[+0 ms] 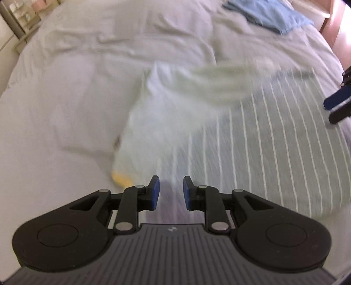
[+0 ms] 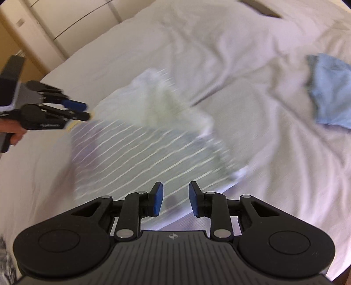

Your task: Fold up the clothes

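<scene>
While both hand-held grippers, left (image 1: 171, 190) and right (image 2: 175, 197), hang empty and slightly parted above the striped garment (image 2: 140, 144) on the bed (image 2: 252, 54), only the right view shows a hand (image 2: 13, 131); beyond, seemingly folded, lies blue cloth (image 1: 269, 15).

The striped garment (image 2: 140, 142) lies on the bed (image 2: 252, 65); the folded cloth (image 2: 329, 96) is at two o'clock from it.

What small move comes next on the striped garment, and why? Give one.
Probably bring both claws back down to pinch the striped garment's near edge for another fold. The left claw and right claw both stand open with nothing between the pads, and the garment lies on the bed sheet with a crumpled pale part bunched on top. Blur hides the exact edges.
</scene>
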`<state>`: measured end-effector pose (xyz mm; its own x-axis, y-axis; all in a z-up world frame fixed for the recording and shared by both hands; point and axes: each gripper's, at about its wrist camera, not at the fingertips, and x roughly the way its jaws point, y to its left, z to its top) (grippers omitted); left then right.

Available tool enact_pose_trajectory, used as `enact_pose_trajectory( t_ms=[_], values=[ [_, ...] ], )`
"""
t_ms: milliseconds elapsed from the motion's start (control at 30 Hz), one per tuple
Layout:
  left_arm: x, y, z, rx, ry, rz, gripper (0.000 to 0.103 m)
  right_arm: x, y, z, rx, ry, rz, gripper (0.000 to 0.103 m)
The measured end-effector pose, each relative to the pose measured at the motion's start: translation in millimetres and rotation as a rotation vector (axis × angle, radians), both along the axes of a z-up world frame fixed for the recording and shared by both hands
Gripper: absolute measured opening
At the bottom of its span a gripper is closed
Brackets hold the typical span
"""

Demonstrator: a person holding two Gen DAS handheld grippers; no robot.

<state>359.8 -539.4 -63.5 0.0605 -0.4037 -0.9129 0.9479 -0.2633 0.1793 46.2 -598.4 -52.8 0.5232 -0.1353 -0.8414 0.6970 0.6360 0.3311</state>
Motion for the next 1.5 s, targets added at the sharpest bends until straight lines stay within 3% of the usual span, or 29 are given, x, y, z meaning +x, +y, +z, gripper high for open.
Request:
enact_pose_trajectory(
  t_ms=[233, 333, 500, 600, 700, 900, 1033, 1100, 1200, 1333, 1400, 1500],
  values=[
    [28, 4, -39, 0.023, -0.031, 0.049, 0.02, 29, 32, -21, 0.05, 0.001, 0.115, 0.033],
    [44, 0, -45, 0.024, -0.025, 0.041, 0.013, 30, 33, -28, 0.049, 0.015, 0.122, 0.033],
    [51, 11, -36, 0.006, -0.045, 0.013, 0.009, 23, 33, -28, 0.048, 0.026, 0.115, 0.032],
    [47, 20, -23, -0.023, -0.08, 0.032, 0.019, 17, 30, -18, 0.026, 0.026, 0.096, 0.033],
    [36, 25, -11, -0.055, -0.02, 0.017, 0.019, 13, 18, -5, -0.03, 0.016, 0.064, 0.033],
    [18, 15, -34, -0.008, -0.03, -0.062, 0.022, 13, -33, -21, -0.077, 0.054, -0.028, 0.033],
    [35, 10, -41, -0.003, -0.046, -0.032, 0.022, -7, -47, -26, -0.093, 0.083, -0.063, 0.026],
    [43, 12, -36, -0.004, -0.062, -0.037, 0.02, -17, -47, -25, -0.105, 0.105, -0.077, 0.024],
    [49, 24, -22, -0.024, -0.177, -0.066, 0.024, -20, -35, -15, -0.141, 0.136, -0.074, 0.031],
    [38, 60, -4, -0.08, -0.291, -0.239, 0.031, -6, -4, 8, -0.22, 0.149, 0.006, 0.031],
    [26, 78, -6, -0.092, -0.325, -0.37, 0.04, 11, 18, 19, -0.258, 0.144, 0.083, 0.033],
    [6, 104, -23, -0.074, -0.392, -0.581, 0.042, 43, 62, 23, -0.326, 0.15, 0.226, 0.038]
  ],
)
